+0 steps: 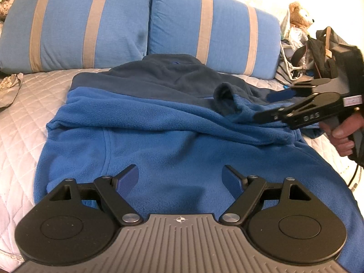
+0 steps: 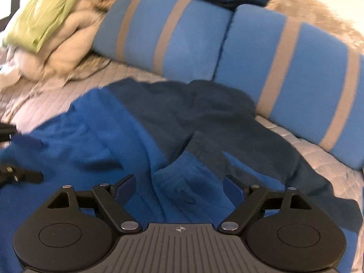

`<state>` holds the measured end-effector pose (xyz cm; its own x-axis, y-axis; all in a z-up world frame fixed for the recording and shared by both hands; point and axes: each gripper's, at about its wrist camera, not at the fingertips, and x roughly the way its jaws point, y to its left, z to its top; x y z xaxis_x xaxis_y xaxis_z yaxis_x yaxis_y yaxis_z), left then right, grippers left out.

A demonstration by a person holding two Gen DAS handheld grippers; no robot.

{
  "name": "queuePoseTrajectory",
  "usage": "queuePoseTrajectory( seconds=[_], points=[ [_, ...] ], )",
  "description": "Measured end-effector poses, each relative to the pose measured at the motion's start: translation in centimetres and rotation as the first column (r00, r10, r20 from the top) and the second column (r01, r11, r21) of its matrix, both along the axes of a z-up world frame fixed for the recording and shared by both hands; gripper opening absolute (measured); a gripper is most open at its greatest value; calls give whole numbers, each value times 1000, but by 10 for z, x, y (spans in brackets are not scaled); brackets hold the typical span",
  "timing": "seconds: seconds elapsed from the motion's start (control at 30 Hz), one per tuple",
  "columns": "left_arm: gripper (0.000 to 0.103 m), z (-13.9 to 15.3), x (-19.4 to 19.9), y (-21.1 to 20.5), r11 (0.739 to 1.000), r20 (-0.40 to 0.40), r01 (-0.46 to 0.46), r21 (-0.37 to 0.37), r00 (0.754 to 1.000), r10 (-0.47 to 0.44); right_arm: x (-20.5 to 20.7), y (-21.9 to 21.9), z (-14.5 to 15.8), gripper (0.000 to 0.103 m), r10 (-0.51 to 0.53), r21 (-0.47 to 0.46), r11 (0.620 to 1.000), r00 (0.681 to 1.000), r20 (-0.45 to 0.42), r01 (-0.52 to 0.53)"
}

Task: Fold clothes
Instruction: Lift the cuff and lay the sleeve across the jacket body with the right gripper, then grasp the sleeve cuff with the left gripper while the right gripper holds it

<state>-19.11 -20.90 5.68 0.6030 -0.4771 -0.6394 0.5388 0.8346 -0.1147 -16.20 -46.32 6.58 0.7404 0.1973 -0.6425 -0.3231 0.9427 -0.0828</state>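
A blue fleece jacket lies spread on a bed under a white quilted cover, its dark navy upper part toward two blue cushions with beige stripes that stand along the back. To the left of the jacket the quilt is bare; in the right wrist view a heap of cream bedding with a green cloth on top sits beyond that side. Over the jacket's near hem hangs the left hand-held gripper, its jaws spread wide with only flat fleece showing between them, no fabric caught. One sleeve with a navy cuff lies folded across the jacket's body. Just right of that cuff is the right hand-held gripper, a person's hand on its grip; its jaws are apart and pinch nothing. Beyond the jacket's right side a teddy bear sits among bags.
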Motion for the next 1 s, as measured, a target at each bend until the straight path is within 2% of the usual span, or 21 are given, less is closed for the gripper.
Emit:
queuePoseTrajectory(
  seconds=[0.13,0.27,0.4,0.5,0.63,1.0],
  points=[
    [80,0,-1,-1,1000,2,1,5,1000,-1,14,6,-9,76,47,10,999,998,-44,-47],
    [80,0,0,0,1000,-1,1,1,1000,-1,25,10,-19,74,63,-3,998,995,-79,-64],
    [80,0,1,0,1000,-1,1,-1,1000,-1,25,10,-24,56,69,-4,998,991,-112,-70],
    [80,0,1,0,1000,-1,2,-1,1000,-2,19,11,-21,50,90,15,996,988,-126,-89],
    [80,0,1,0,1000,-2,2,-2,1000,-2,11,11,-15,50,114,13,994,986,-120,-113],
    [80,0,0,1,1000,-3,1,-4,1000,-1,16,29,-19,53,106,-171,979,993,-60,-115]
  ],
)
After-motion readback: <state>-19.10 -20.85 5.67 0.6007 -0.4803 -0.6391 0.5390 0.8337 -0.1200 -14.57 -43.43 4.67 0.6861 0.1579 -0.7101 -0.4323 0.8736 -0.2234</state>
